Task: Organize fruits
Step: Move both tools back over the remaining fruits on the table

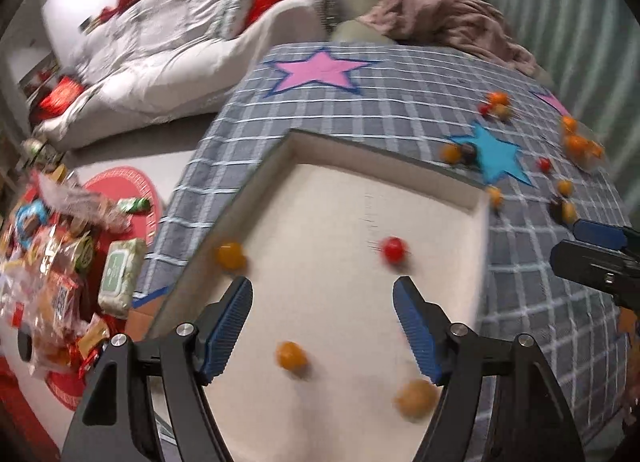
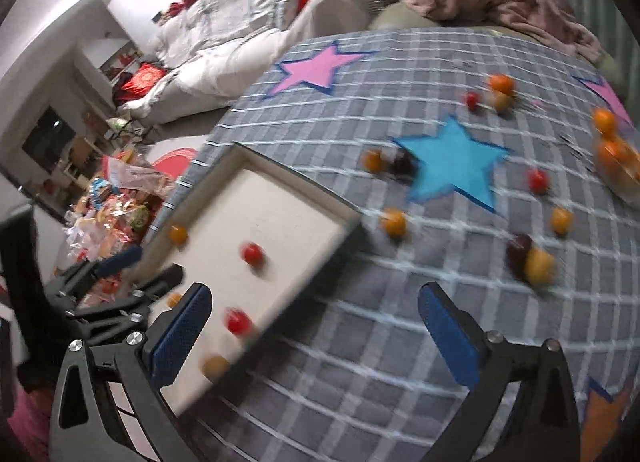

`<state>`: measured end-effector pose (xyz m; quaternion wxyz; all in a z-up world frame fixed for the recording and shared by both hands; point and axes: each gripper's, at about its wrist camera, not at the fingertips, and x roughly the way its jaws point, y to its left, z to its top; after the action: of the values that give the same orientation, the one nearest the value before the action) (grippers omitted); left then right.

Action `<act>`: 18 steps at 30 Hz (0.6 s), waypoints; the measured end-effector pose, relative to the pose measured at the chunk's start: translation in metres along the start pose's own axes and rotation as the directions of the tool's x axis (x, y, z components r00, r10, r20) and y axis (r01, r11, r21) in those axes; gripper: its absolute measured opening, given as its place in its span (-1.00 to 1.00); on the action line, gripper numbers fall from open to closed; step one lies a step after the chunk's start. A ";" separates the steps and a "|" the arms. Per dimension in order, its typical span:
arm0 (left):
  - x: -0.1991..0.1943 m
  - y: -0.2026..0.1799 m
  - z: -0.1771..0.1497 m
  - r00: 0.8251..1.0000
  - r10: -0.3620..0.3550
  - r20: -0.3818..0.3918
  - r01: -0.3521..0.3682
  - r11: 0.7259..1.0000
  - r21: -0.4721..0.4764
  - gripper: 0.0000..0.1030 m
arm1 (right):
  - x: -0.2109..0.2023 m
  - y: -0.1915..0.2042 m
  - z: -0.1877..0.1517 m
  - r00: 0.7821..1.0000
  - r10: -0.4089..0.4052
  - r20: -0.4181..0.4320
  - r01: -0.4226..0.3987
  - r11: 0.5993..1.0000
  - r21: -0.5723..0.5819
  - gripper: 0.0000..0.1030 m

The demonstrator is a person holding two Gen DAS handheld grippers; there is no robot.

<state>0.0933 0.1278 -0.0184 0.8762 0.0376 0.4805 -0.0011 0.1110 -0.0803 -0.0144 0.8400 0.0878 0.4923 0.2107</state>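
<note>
**Two open grippers over a fruit tray on a checked cloth**

Left wrist view: The left gripper (image 1: 322,302) hangs over a shallow white tray (image 1: 288,142) with a low raised rim, which lies on a grey checked tablecloth (image 1: 360,102) sewn with flat felt stars. Its blue ribbed fingers (image 1: 230,326) stand wide apart and hold nothing. Small, round, smooth fruits already lie loose on the tray floor: a red one (image 1: 394,249) toward the right side, an orange one (image 1: 231,256) against the left rim, and two more orange ones (image 1: 292,356) nearer the camera. The rim likely keeps them from rolling off. More fruits (image 1: 496,102) are scattered toward the cloth's far right corner. The picture is blurred.

Right wrist view: The right gripper (image 2: 316,326) is also spread wide and empty, one finger over the tray's near right corner, the other over bare cloth. Unsorted fruits lie right of the tray: a dark one touching a yellow one (image 2: 538,266), others around the blue star (image 2: 452,162). The nearest pair seems the likely next pick.
</note>
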 end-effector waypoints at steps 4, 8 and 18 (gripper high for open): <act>-0.011 -0.041 -0.004 0.999 -0.052 0.006 0.051 0.995 0.088 0.44 | -0.016 -0.050 -0.029 0.998 -0.064 -0.015 0.065 0.993 0.098 1.00; -0.016 -0.087 -0.009 0.994 -0.107 -0.004 0.106 0.979 0.177 0.44 | -0.027 -0.095 -0.048 0.991 -0.132 -0.027 0.135 0.974 0.180 1.00; 0.015 -0.156 -0.018 0.988 -0.132 -0.080 0.146 0.964 0.223 0.44 | -0.031 -0.133 -0.053 0.976 -0.217 -0.007 0.215 0.959 0.186 1.00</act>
<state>0.0806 -0.0264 -0.0505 0.8479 0.1041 0.5067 -0.1164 0.0872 -0.2163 -0.0639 0.8493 0.1129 0.5109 0.0705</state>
